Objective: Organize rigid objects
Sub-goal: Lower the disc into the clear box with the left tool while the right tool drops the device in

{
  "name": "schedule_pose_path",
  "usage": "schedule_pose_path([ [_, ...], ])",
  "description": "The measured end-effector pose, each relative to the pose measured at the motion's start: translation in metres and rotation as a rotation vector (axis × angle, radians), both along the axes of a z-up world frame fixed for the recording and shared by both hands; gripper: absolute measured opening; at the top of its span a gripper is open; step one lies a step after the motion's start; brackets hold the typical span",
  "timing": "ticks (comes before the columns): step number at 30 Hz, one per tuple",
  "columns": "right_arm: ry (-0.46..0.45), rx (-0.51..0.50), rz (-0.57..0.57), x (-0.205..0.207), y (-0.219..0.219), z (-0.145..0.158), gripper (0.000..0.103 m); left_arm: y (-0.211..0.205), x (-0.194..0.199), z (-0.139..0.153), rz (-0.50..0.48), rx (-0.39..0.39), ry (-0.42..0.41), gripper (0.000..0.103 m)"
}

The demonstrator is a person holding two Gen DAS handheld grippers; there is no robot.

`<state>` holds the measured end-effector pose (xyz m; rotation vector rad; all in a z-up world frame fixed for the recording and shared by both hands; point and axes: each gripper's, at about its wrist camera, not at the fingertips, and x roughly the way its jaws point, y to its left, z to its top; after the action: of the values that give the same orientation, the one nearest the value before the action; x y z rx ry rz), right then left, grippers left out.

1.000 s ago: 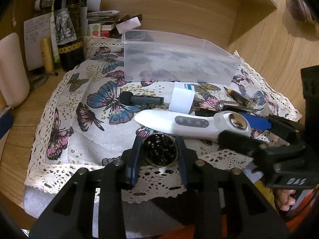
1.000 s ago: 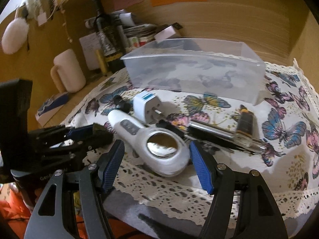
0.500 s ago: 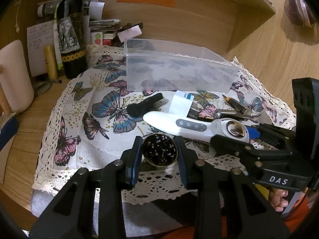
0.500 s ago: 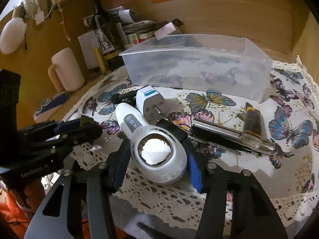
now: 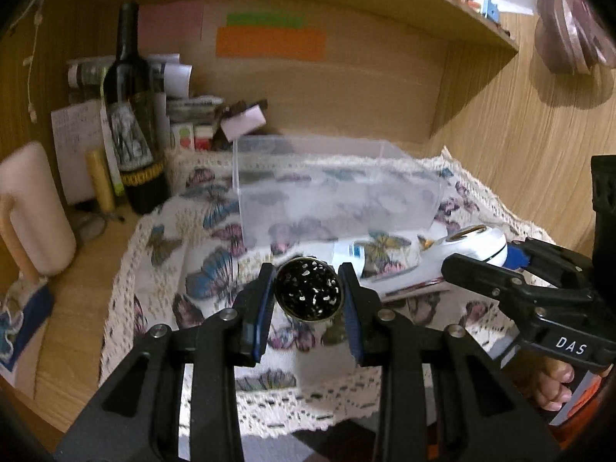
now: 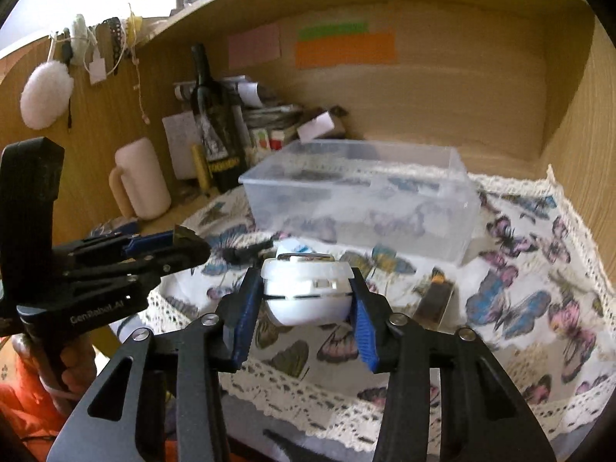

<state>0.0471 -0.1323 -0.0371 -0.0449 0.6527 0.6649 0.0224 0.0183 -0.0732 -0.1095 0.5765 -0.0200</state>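
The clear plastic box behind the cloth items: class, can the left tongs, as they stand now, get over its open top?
Probably yes. The left tongs hold the round tin off the cloth, and the clear box stands straight ahead, top open, with nothing tall between them.

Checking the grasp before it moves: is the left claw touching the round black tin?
Touching. The left wrist view shows the left claw shut on the round black tin, both blue pads pressed against its sides with no gap.
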Motion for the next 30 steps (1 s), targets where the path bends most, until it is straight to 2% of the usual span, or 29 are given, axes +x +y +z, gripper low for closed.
schedule_pose_path([
  [6, -0.086, 0.003, -0.042, 0.009, -0.001, 0.021, 0.039, 0.009, 0.011, 0.020, 0.003, -0.001, -0.039, 0.033],
  [12, -0.124, 0.020, -0.091, 0.029, -0.008, 0.045, 0.038, 0.020, 0.027, 0.036, -0.003, -0.017, -0.055, 0.033],
  [19, -0.223, 0.014, -0.169, 0.050, -0.014, 0.076, 0.038, 0.033, 0.060, 0.053, -0.004, -0.014, -0.063, 0.033],
  [22, -0.242, -0.006, -0.191, 0.064, -0.013, 0.082, 0.038, 0.038, 0.081, 0.054, -0.002, -0.011, -0.046, 0.033],
  [25, -0.257, -0.068, -0.219, 0.082, -0.008, 0.081, 0.038, 0.040, 0.103, 0.050, -0.005, 0.001, -0.012, 0.033],
  [30, -0.197, -0.197, -0.224, 0.119, 0.000, 0.060, 0.038, 0.043, 0.143, 0.029, -0.024, 0.013, 0.085, 0.033],
])
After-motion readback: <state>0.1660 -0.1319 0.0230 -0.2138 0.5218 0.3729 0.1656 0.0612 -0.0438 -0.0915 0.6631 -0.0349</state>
